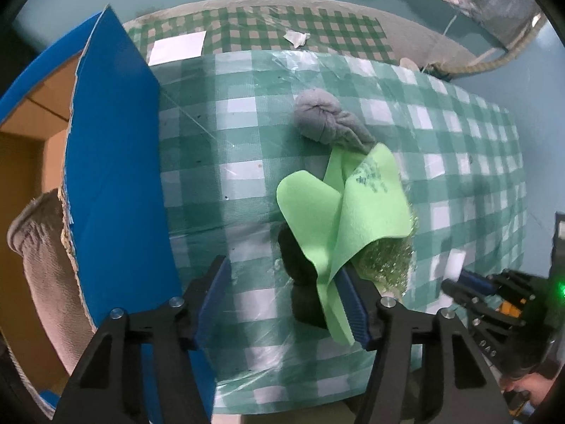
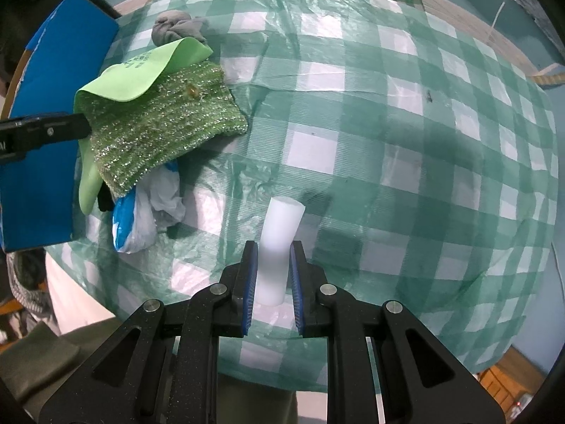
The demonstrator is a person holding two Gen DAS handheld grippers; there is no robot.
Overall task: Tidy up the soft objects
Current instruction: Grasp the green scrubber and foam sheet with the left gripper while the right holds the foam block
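Two claws are busy. Our right claw (image 2: 272, 282) pinches the white foam roll (image 2: 279, 243), light and squashy, near its lower end. Left of it, our left claw (image 1: 282, 304) gapes wide, the floppy green foam sheet (image 1: 353, 208) seemingly draped on one finger, beside the blue box (image 1: 116, 176).

My surface (image 2: 388, 148) is covered in green-and-white checked plastic cloth. On it lie a balled grey sock (image 1: 326, 118), a glittery green scouring pad (image 2: 159, 130), a crumpled white-and-blue plastic bag (image 2: 148, 215), and a blue cardboard box (image 1: 116, 176) at its left edge.
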